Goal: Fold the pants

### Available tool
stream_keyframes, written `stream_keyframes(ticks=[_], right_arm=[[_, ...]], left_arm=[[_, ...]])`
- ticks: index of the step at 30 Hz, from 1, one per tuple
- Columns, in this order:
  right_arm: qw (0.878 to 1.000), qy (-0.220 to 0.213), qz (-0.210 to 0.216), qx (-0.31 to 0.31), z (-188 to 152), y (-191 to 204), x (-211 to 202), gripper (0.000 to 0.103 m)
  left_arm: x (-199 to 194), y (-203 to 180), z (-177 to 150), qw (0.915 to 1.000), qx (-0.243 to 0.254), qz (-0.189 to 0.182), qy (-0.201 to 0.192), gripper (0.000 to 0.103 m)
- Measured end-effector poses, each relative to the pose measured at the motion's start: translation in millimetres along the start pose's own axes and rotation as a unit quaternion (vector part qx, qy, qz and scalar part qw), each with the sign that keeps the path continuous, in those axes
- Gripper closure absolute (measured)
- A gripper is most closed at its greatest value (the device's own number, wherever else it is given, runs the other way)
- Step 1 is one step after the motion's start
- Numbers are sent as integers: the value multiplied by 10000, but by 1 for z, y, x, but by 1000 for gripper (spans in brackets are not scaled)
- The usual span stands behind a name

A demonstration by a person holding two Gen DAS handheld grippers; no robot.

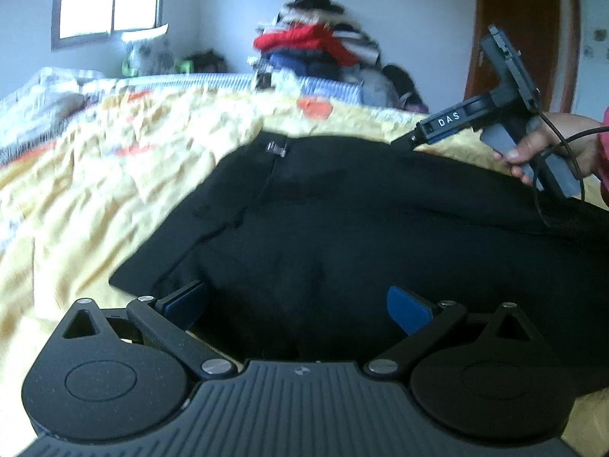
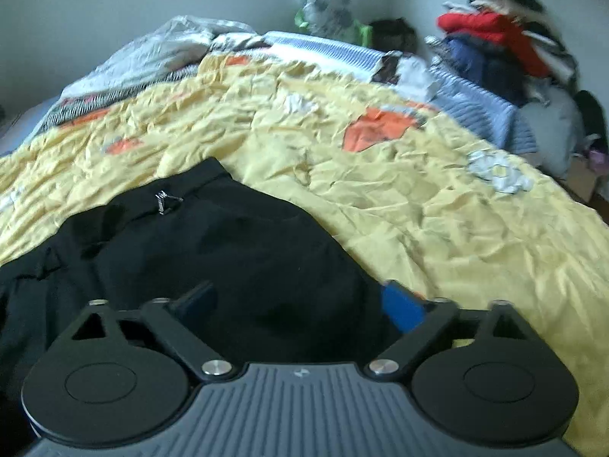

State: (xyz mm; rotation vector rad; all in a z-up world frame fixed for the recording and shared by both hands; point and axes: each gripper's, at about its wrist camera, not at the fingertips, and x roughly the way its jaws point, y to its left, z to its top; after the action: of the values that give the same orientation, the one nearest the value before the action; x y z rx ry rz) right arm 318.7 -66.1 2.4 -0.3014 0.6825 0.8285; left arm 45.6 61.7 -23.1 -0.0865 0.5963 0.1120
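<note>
A pair of black fabric pants [image 1: 342,221] lies spread on the bed's crumpled yellow quilt with orange patches [image 1: 114,160], filling the lower centre of the left wrist view and the lower left of the right wrist view. The left tool [image 1: 298,306] is spread, its blue pads over the cloth, pinching nothing. The right tool [image 2: 300,304] is spread too, nothing between its fingers. A hand [image 1: 548,148] holds the right tool's handle at the right edge of the left wrist view.
</note>
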Motion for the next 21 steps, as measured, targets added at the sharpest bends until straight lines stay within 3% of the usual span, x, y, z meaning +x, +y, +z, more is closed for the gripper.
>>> stream_keyframes(ticks=[7, 9, 10, 11, 13, 17, 21], right_arm=[[9994, 316, 47, 91, 11, -29, 41, 19], [9986, 396, 291, 202, 12, -38, 48, 32], [9981, 390, 416, 235, 11, -40, 49, 46], [9980, 346, 481, 196, 11, -39, 47, 69], [9979, 325, 552, 96, 11, -33, 42, 88], [9968, 156, -7, -788, 6, 4, 25, 97], [9808, -188, -520, -1872, -8, 52, -2, 97]], left_arm=[[2, 1, -1, 9999, -42, -3, 121, 1], [4, 0, -1, 9999, -25, -1, 140, 1], [4, 0, -1, 9999, -27, -4, 144, 1], [4, 0, -1, 9999, -32, -7, 142, 1], [4, 2, 0, 9999, -68, -38, 127, 1], [6, 15, 19, 9986, -272, -291, 341, 2], [21, 39, 68, 9947, -755, -652, 256, 2]])
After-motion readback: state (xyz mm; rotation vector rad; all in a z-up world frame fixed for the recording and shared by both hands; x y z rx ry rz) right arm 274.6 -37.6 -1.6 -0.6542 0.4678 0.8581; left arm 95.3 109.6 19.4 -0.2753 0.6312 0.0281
